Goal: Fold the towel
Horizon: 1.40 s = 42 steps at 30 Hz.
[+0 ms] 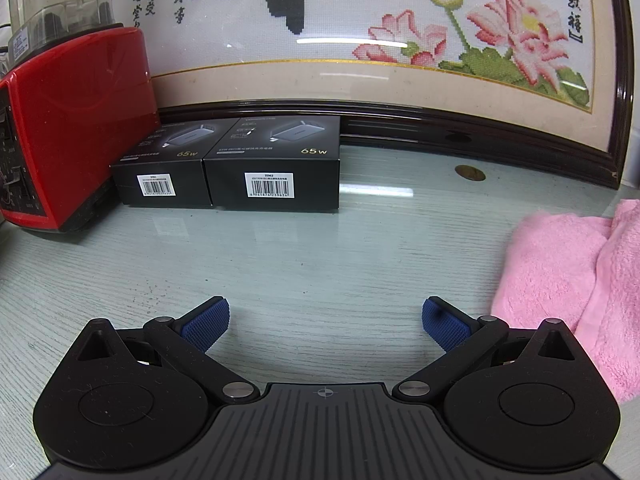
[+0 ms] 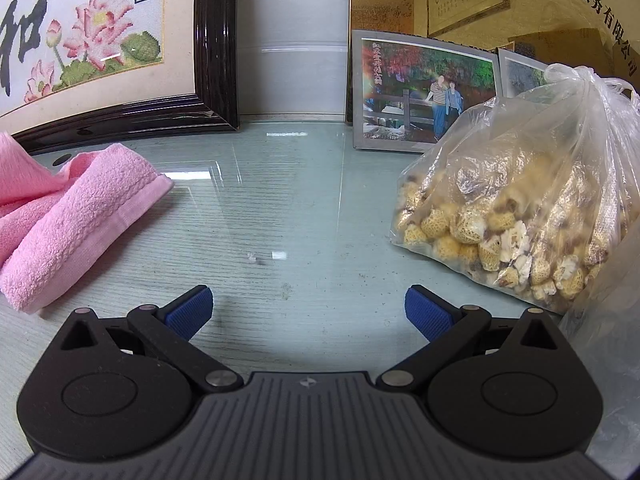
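Jaws first: on my left gripper (image 1: 325, 320) they stand wide apart with nothing between the blue pads, and on my right gripper (image 2: 308, 312) they stand just as wide and just as empty, both hovering low over the glass-topped worktop (image 1: 320, 248). Between the two tools lies the pink towel (image 2: 76, 208), bunched and partly doubled over itself, at the right edge of my left view and the left edge of my right view, so neither tool touches it. Farther out on the left sit two black charger boxes (image 1: 272, 164) and a red appliance (image 1: 76, 120); on the right, a clear bag of dried mushrooms (image 2: 516, 208) rests near that gripper, with a framed photo (image 2: 424, 96) behind it and a large cross-stitch picture (image 1: 360, 32) leaning at the back. My worry is the glass: it looks slick, so I judge that a pinch on one layer could drag the whole bundle instead of lifting a corner. A wide swing of the right tool could also nudge the bag or tip the photo. Both views cut the towel off, so I cannot find its corners or count its layers, and I cannot tell how far the folding has got.
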Each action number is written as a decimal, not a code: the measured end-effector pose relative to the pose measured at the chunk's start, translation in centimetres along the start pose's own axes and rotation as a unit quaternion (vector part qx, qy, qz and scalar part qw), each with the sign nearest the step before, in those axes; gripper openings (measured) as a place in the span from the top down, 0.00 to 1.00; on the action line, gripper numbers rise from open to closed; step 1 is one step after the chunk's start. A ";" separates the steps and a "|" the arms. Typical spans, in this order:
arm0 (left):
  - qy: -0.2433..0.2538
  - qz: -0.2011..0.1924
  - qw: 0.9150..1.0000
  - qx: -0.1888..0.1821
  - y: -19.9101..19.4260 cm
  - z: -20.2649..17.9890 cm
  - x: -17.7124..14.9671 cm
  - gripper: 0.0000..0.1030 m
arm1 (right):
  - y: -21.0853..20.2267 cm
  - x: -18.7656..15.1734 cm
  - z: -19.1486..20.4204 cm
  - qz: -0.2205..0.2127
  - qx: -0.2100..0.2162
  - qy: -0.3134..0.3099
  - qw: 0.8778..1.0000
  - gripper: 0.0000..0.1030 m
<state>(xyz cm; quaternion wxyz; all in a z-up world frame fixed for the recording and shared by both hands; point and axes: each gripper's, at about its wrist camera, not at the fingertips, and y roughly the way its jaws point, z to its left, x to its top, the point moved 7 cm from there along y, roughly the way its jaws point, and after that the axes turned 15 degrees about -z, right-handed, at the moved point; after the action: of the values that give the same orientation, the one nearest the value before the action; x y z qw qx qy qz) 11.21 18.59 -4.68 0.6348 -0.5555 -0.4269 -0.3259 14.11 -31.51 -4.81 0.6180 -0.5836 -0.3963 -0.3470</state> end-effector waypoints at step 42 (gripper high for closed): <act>0.000 0.000 1.000 0.000 -0.1 -0.1 0.0 0.00 | -0.1 2.3 3.3 0.011 -0.017 0.006 1.000 0.00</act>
<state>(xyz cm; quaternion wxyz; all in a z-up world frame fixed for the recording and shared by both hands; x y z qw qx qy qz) 11.12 18.51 -4.68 0.6344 -0.5558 -0.4271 -0.3259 14.77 -28.20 -2.67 0.6144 -0.5959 -0.3803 -0.3504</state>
